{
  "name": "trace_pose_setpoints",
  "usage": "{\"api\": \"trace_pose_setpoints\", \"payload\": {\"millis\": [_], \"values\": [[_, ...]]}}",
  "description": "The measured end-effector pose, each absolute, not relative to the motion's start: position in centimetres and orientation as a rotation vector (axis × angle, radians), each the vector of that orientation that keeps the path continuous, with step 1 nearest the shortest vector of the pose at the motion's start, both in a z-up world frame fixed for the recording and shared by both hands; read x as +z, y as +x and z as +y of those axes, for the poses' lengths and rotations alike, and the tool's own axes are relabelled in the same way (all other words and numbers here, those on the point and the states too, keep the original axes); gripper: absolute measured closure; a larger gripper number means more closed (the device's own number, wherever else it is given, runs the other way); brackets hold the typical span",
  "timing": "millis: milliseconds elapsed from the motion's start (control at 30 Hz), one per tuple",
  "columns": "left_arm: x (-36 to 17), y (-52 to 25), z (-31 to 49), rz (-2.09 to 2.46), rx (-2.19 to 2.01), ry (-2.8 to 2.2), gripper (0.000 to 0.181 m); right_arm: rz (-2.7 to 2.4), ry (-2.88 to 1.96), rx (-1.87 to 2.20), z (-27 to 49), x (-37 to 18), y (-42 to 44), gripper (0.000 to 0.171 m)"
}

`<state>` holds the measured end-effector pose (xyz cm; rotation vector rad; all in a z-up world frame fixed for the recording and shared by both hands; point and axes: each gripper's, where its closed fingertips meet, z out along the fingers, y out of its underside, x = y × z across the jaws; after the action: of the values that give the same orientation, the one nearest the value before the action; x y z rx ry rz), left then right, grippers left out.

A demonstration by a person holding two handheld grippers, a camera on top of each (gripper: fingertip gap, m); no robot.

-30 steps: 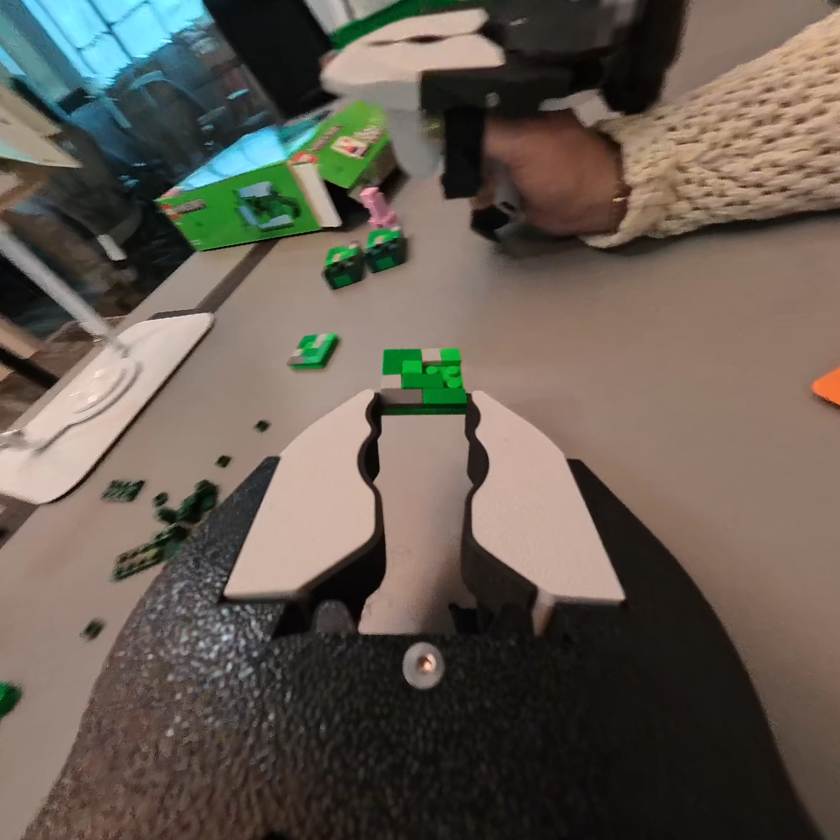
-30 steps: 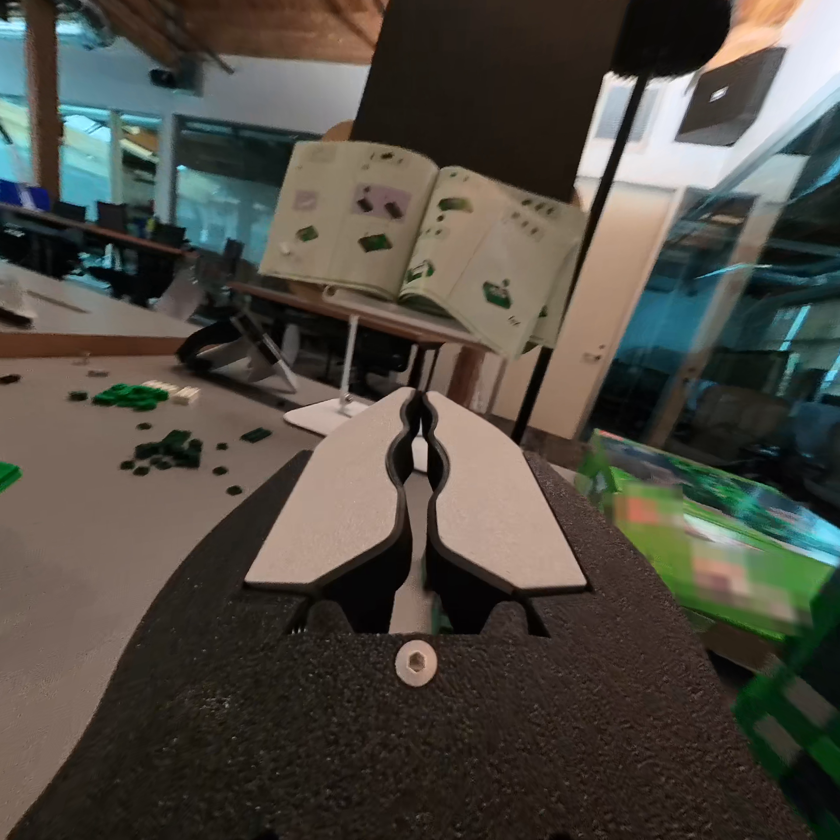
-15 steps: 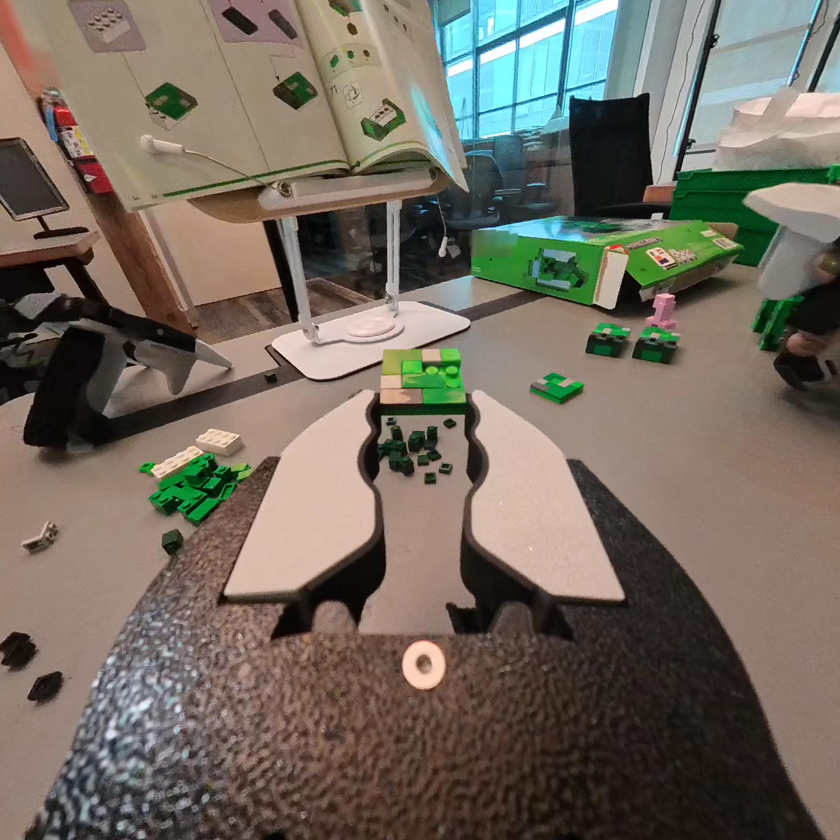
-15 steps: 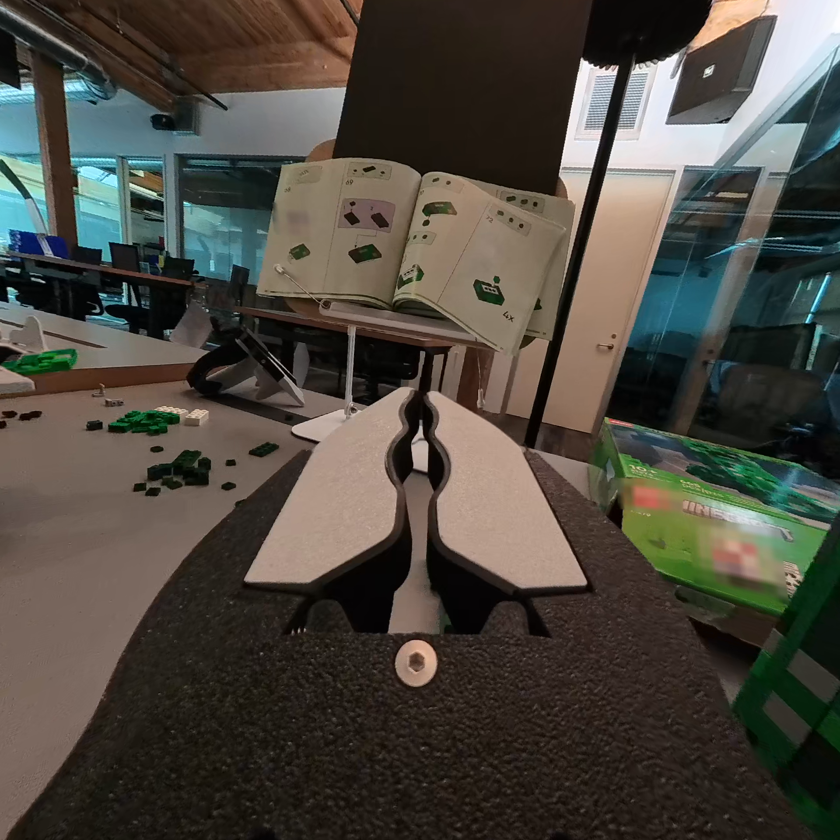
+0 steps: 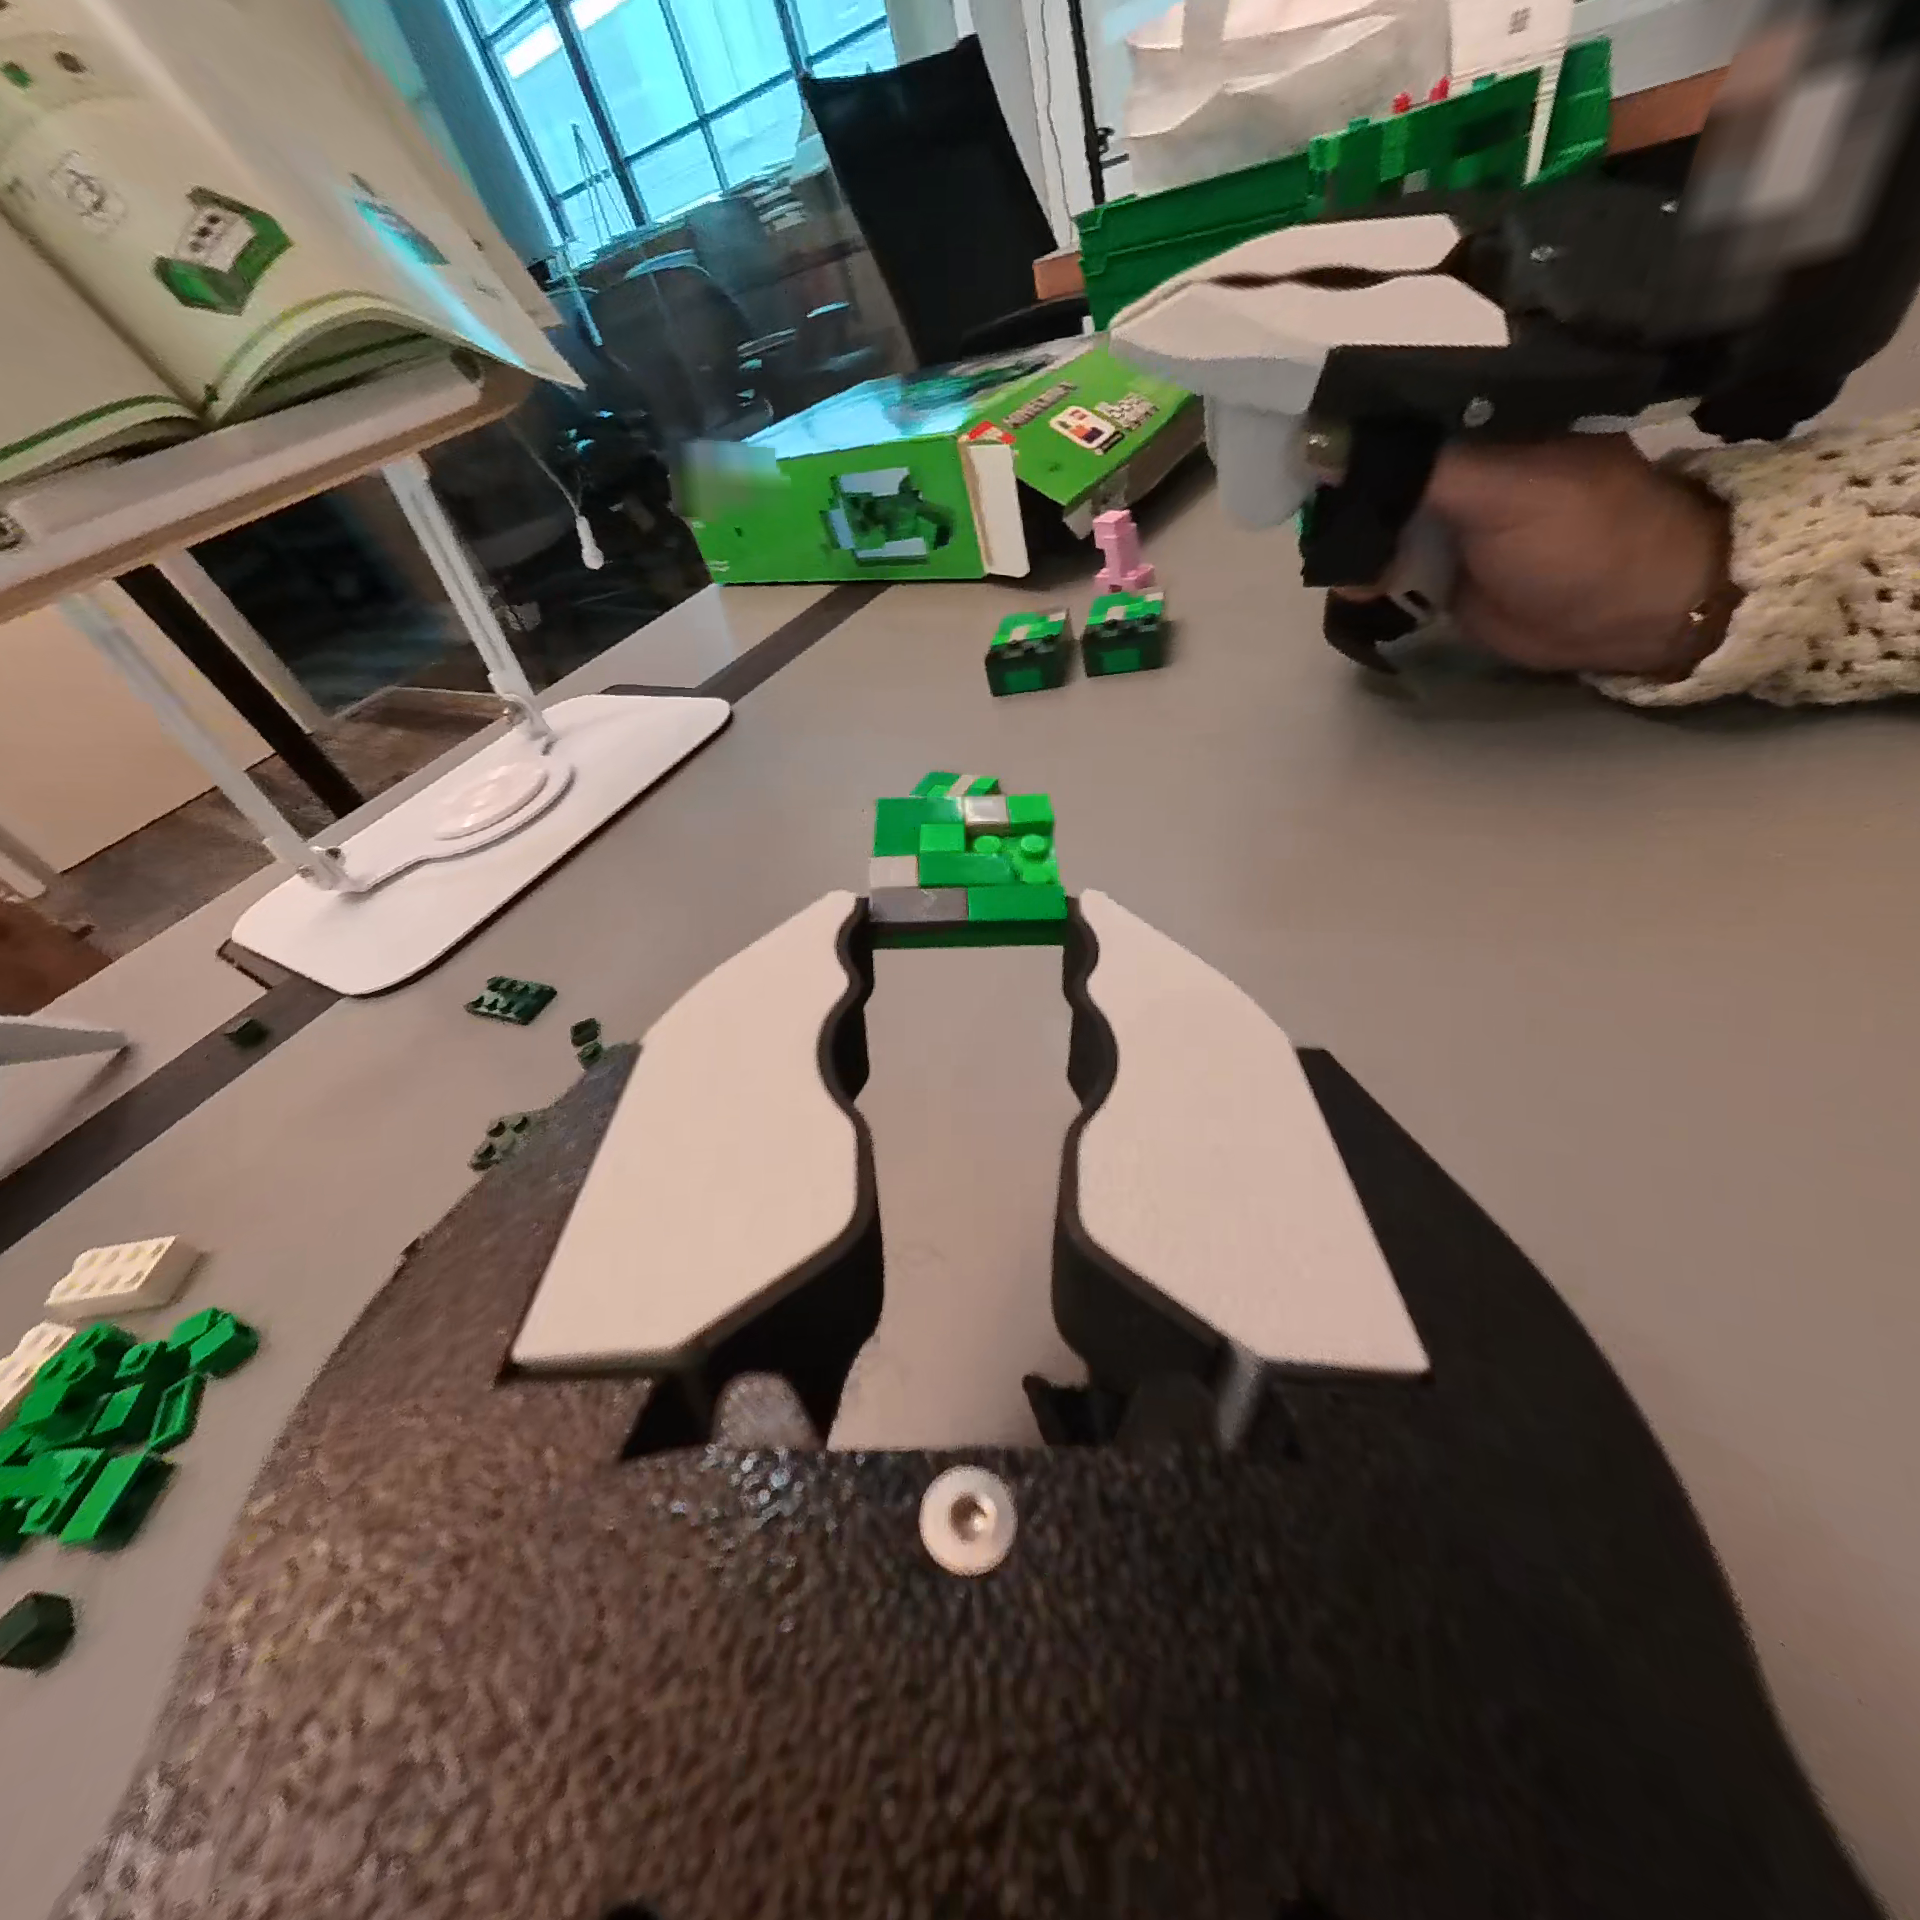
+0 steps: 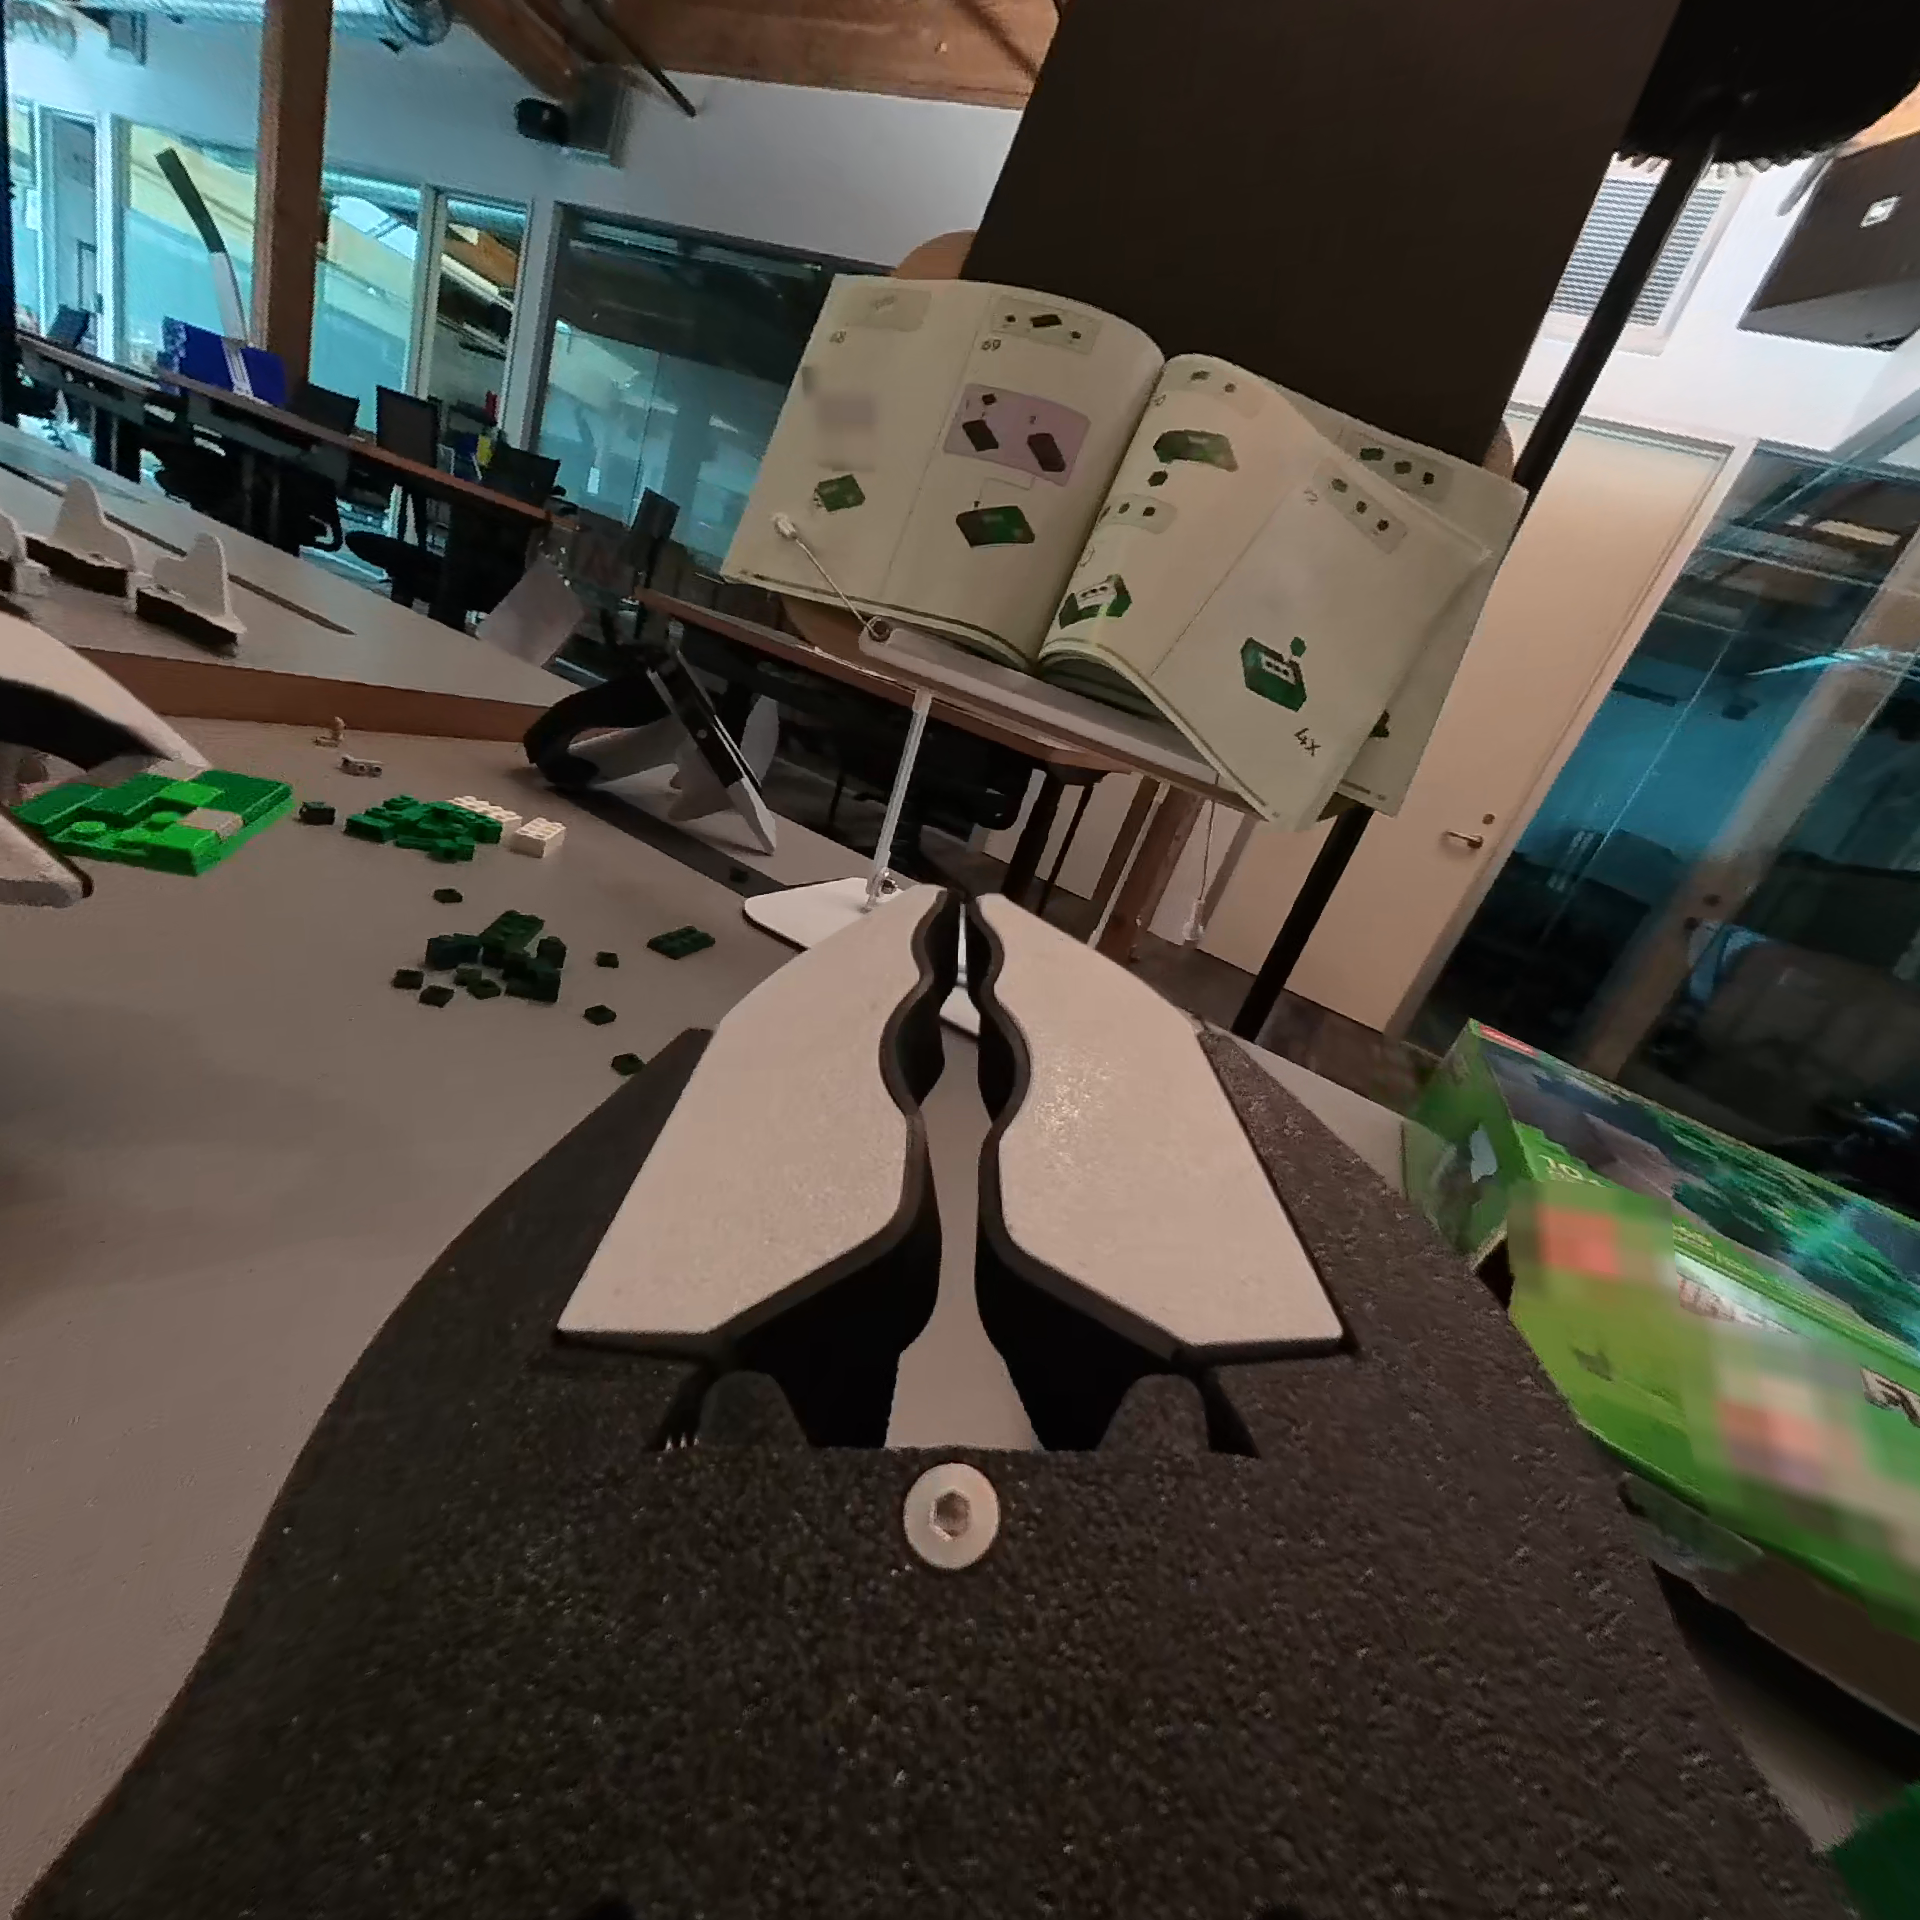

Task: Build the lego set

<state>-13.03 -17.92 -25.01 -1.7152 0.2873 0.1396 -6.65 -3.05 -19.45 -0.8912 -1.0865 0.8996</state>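
My left gripper (image 5: 968,914) is shut on a flat green lego plate assembly (image 5: 966,857) with grey and white tiles, held at the fingertips above the grey table (image 5: 1455,987). The same assembly (image 6: 156,821) shows at the far left of the right wrist view. My right gripper (image 6: 958,914) is shut and empty, raised above the table; it also shows in the left wrist view (image 5: 1174,312), held by a hand in a cream knit sleeve. Loose dark green pieces (image 6: 499,961) and bright green pieces (image 5: 94,1413) lie on the table.
An open instruction booklet (image 6: 1091,520) rests on a white stand (image 5: 478,821). A green set box (image 5: 894,488) lies at the back. Two small green cube builds (image 5: 1081,644) and a pink figure (image 5: 1120,545) stand near it. White bricks (image 5: 120,1273) lie at the left. The grippers' ends are close to 20 centimeters from one another. The pink figure (image 5: 1120,545) lies some 15 centimeters from my right tips, 30 centimeters from my left tips.
The left gripper, still holding the plate assembly, has swung back to the right, so the right gripper and hand are in its view again. The right gripper stayed shut and tilted slightly.
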Motion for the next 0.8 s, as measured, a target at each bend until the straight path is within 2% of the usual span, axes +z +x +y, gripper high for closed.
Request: {"api": "trace_pose_setpoints", "payload": {"millis": [333,467,667,800], "values": [[-26.2,-11.9,-17.5,0.402,0.214,-1.77,0.146,-1.162,-0.899,0.914,-3.8,-20.3,-7.3,0.17],[-27.0,-11.5,-17.3,0.486,0.313,-1.788,0.146,-1.344,-1.016,1.05,-5.6,-22.6,-9.3,0.166],[-27.5,-11.4,-17.1,0.537,0.359,-1.799,0.146,-1.646,-1.015,1.186,-9.5,-22.8,-16.4,0.156],[-27.3,-11.5,-17.1,0.518,0.343,-1.794,0.147,-2.003,-0.96,1.233,-13.8,-23.0,-23.6,0.14]]}}
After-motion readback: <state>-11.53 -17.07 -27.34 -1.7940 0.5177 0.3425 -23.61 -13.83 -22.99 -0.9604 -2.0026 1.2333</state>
